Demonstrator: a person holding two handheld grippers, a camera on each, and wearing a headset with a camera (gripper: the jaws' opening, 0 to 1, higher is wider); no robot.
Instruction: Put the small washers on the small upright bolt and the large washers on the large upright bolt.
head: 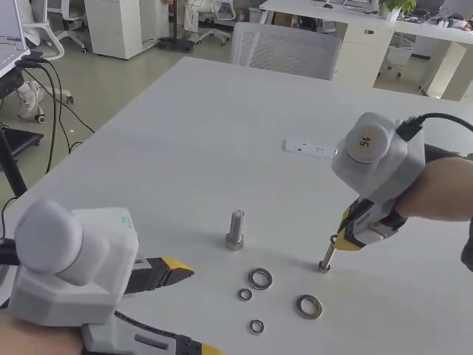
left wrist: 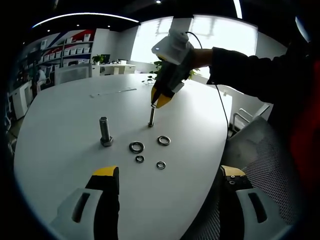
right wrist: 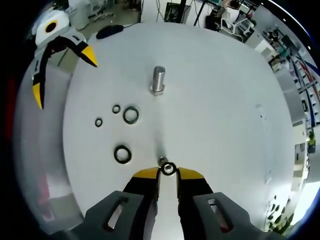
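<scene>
1. Desk [head: 185,133] surface carries everything, with the parts grouped toward the edge nearest us and well in from both side edges
2. We see the large bolt [head: 235,231] standing upright on its head with its shaft bare, and the small bolt [head: 325,259] upright to its right, apart from it
3. Our right gripper [head: 341,238] slants down over the small bolt; its fingers are almost closed and pinch a held small washer [right wrist: 168,168] at their tips, right at the bolt's top
4. We cannot tell whether that washer is over the bolt's end or only touching it
5. Four washers lie flat and loose between the bolts and the near edge: a first large washer [head: 259,279] nearest the large bolt, a first small washer [head: 244,295] just beside it, a second small washer [head: 256,326] closer to the near edge, and a second large washer [head: 310,306] near the small bolt
6. We see gaps between all four
7. Our left gripper [left wrist: 169,172] hovers over the near edge, left of the loose washers and apart from them, with its fingers spread wide and nothing between them
</scene>
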